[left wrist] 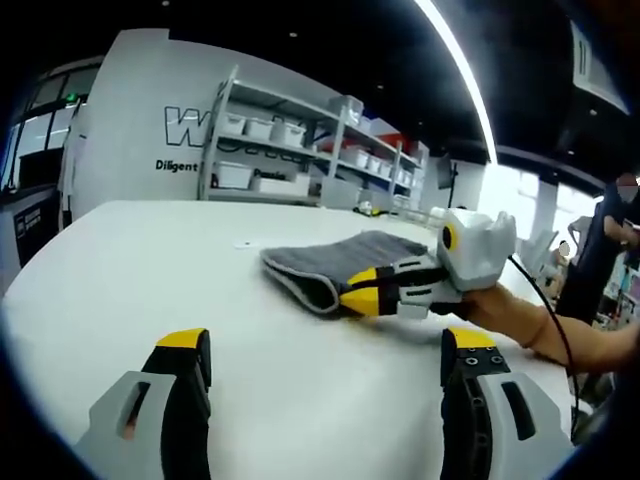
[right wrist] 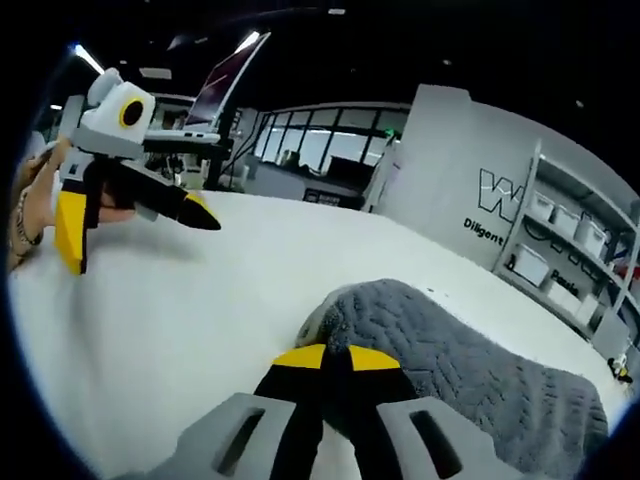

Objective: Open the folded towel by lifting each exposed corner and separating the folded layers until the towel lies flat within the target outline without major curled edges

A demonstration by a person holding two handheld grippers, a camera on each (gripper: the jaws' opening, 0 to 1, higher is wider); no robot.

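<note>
White counter point(left wrist: 150, 290) spans lower frame in both views. Grey folded towel point(left wrist: 340, 262) lies centre-right in the left gripper view, lower right in the right gripper view; long axis seems to run from frame centre toward upper right, rounded fold end nearest centre. Right tongs point(right wrist: 335, 357) pinched together at the towel's near corner; whether cloth is caught, cannot tell. Left tongs point(left wrist: 330, 355) wide apart, empty, hovering apart from towel. Step: grabbing first corner. Next probably lift and peel layer back.

Shelving point(left wrist: 300, 150), windows point(right wrist: 320, 150), probably showroom
</note>
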